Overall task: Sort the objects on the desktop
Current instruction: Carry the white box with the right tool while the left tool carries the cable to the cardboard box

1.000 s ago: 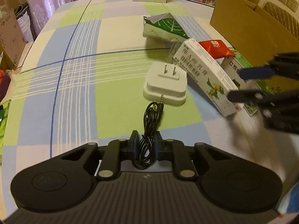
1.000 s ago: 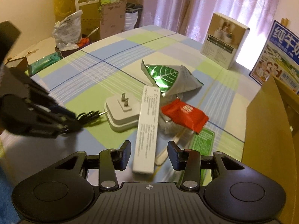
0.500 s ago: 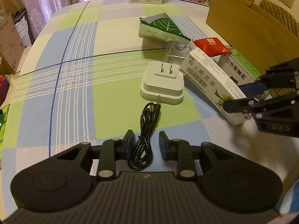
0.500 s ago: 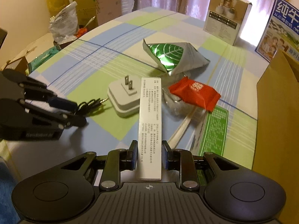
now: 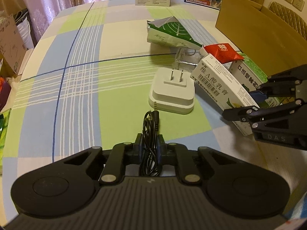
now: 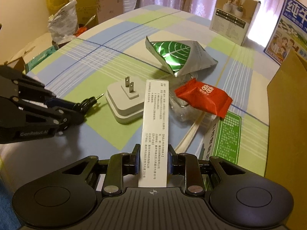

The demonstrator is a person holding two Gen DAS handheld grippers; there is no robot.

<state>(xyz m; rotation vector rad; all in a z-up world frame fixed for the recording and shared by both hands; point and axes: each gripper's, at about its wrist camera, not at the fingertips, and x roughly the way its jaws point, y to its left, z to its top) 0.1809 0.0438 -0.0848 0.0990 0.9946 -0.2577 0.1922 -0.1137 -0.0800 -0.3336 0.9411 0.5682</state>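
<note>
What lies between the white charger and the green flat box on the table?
The long white box, held by the right tool, lies between the white charger and the green flat box. The right wrist view shows it.

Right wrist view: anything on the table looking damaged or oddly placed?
Yes. The green leaf-print foil pouch is torn open and crumpled, lying on its side. The white charger lies prongs-up. The red sachet sits on crinkled clear plastic wrap. Nothing looks spilled.
</note>
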